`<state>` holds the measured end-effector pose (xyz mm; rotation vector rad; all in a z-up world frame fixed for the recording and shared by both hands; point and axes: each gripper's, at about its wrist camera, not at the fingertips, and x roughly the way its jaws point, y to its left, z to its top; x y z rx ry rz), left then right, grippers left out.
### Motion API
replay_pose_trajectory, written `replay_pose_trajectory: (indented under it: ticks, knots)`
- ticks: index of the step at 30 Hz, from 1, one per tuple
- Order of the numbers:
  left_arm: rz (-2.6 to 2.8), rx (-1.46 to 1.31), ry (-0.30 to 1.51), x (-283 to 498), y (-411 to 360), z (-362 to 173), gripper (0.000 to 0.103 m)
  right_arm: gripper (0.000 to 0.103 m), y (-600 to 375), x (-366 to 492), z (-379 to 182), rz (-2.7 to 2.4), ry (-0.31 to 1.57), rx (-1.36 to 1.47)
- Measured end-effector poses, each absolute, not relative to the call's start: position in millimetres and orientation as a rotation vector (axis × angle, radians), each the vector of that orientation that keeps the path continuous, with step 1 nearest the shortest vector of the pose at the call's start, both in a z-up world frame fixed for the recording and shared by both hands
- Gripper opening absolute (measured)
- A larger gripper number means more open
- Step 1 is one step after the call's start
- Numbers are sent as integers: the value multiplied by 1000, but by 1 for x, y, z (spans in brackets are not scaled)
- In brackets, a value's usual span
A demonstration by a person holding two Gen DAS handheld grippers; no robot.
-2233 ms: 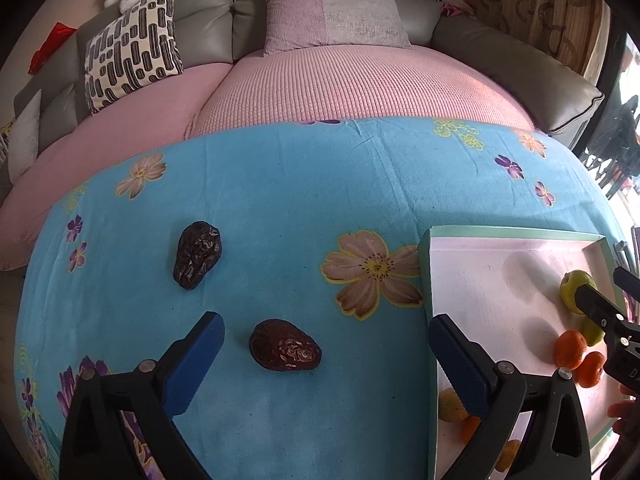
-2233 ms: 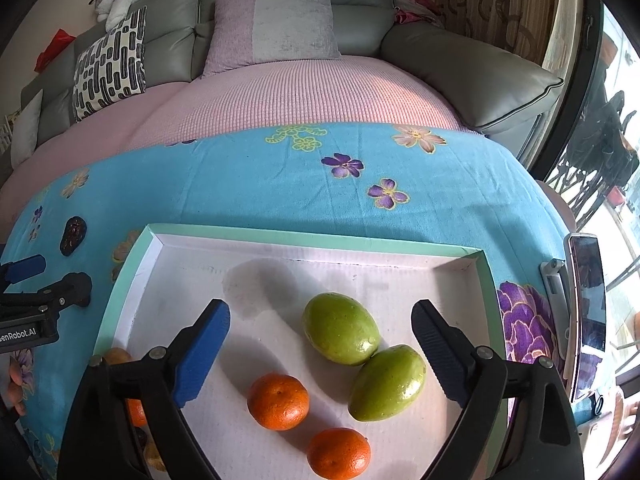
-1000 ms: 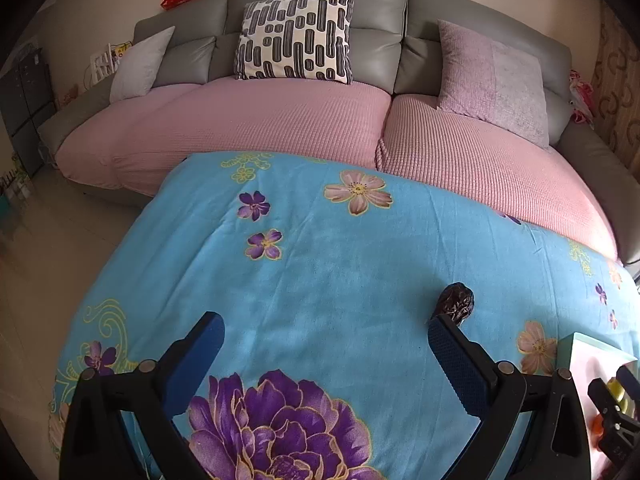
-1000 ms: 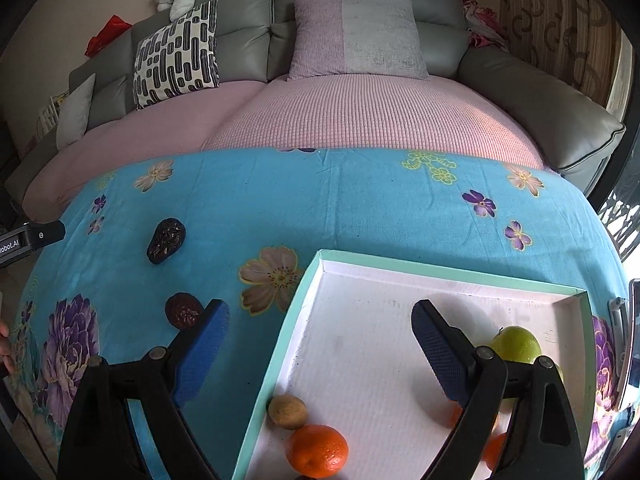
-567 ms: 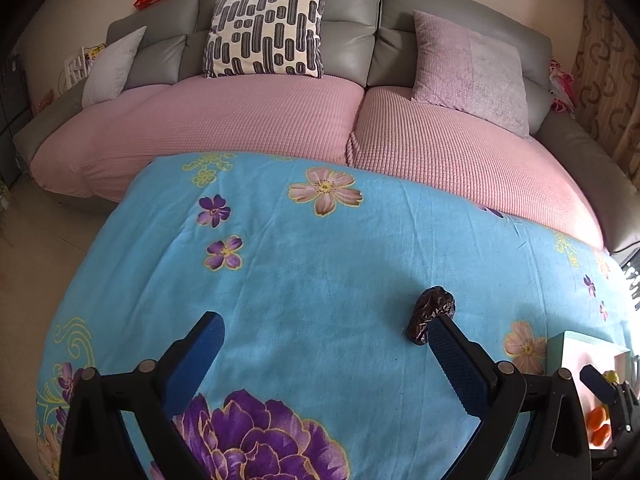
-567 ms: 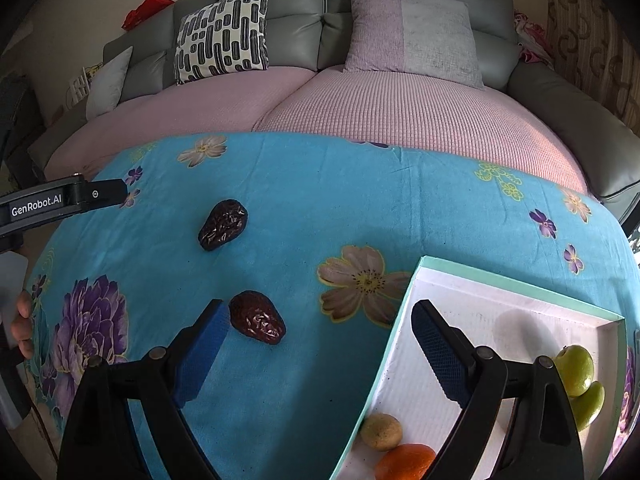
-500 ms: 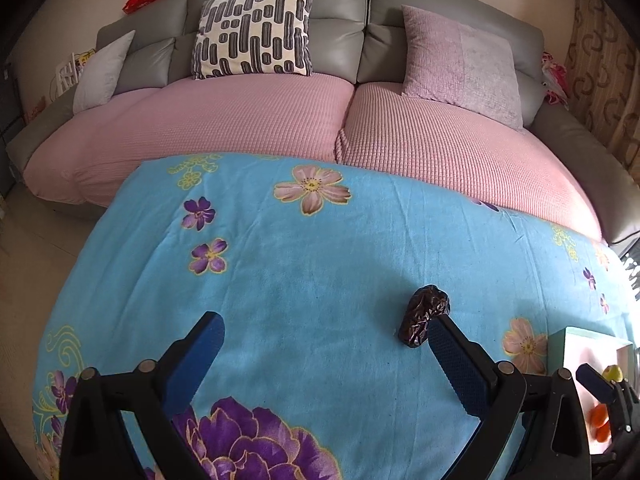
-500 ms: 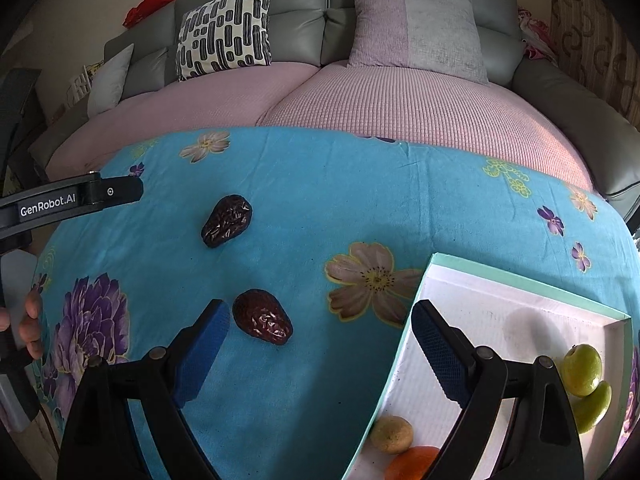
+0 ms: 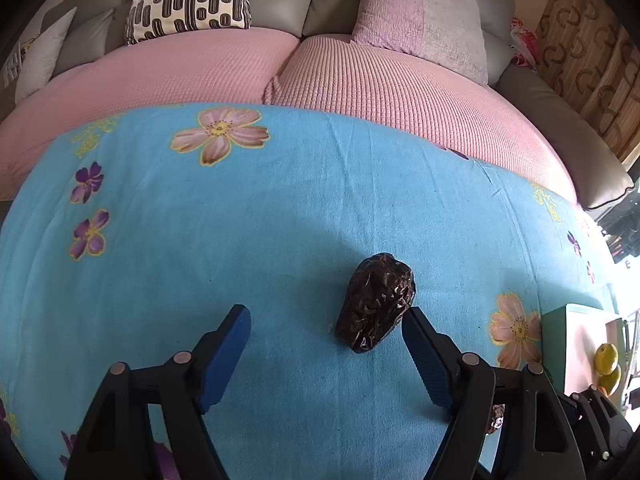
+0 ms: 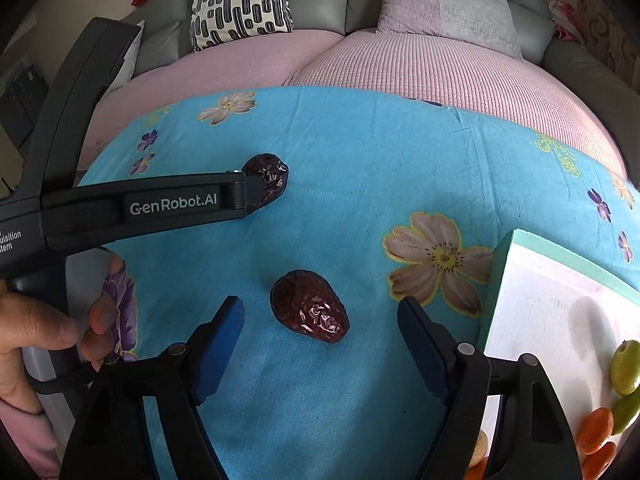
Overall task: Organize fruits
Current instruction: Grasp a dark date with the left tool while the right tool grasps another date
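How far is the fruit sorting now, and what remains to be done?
Mostly done: the green fruits and oranges already lie in the tray. In hand: nothing yet. Both tools are open, the left tool just beside the far date, the right tool around the near date. Left: both dates lie on the blue cloth and need gripping and carrying to the tray.

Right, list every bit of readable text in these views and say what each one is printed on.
"GenRobot.AI": white lettering on the side of the left gripper, seen from the right wrist view.
"...uisition" over "...stem": smaller white print further back on the same gripper's body, cut off by the frame edge, so only these word endings read.
Nothing readable in the left wrist view.
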<state>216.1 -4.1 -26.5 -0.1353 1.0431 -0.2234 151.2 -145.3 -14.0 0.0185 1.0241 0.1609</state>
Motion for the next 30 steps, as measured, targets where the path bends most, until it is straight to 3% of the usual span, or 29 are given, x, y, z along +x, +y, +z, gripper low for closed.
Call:
replay_pose_trajectory:
  ticks: [4,6,8,10,30]
  knots:
    - [-275,-149,1041,217,-9,-31,61,65,-141,153,-18,162,1027,12]
    - [-312,-165,1039,216,-11,-30,40,59,-140,154,-19,158,1026,9]
    - [-337,-177,1041,216,-14,-29,33,53,-141,155,-19,159,1030,14]
    - [-332,-164,1040,215,-17,-28,32,44,-143,155,-19,168,1032,26]
    - [-227,-171,1046,192,-1,0,31,43,-174,134,18,80,960,68]
